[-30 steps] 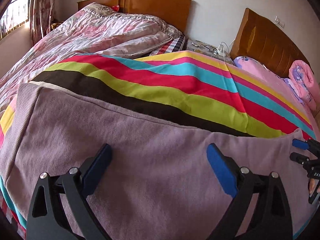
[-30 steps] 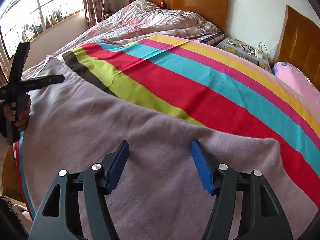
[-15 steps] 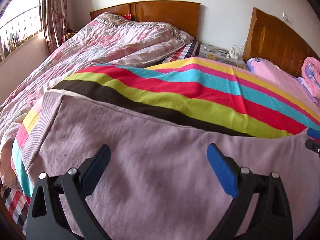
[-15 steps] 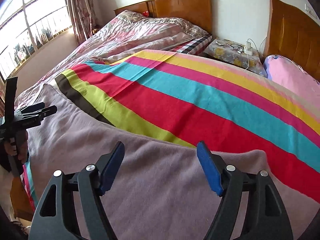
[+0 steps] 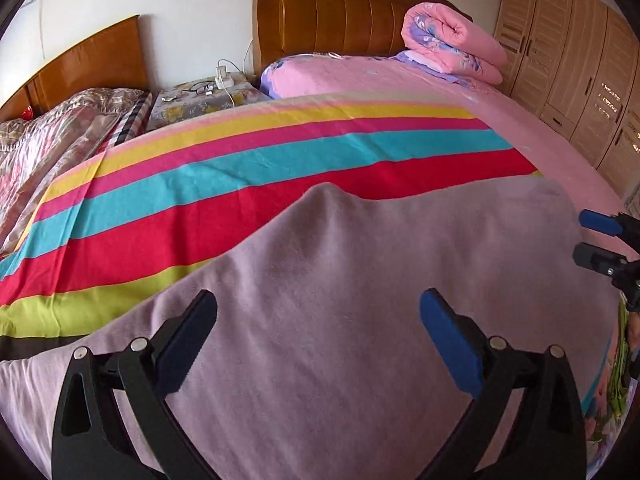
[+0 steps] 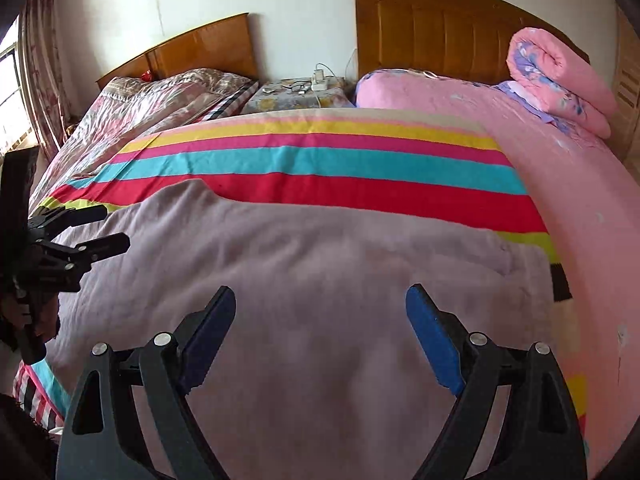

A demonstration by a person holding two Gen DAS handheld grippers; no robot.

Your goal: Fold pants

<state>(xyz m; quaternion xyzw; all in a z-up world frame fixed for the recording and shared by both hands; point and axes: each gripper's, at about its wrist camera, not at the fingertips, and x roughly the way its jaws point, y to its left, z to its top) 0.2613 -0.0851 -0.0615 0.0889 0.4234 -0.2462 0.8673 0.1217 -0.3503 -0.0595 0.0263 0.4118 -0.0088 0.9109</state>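
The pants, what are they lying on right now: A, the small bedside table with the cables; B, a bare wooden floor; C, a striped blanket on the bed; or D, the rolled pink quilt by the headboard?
C: the mauve pants lie spread flat over the striped blanket, whose red and teal bands show just beyond their far edge.

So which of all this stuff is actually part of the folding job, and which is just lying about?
Part of the job:
- mauve pants, spread flat on the striped blanket
- left gripper and right gripper, jaws opening, nothing between them

Just lying about:
- rolled pink quilt
- nightstand with chargers
- floral bedding
- wardrobe
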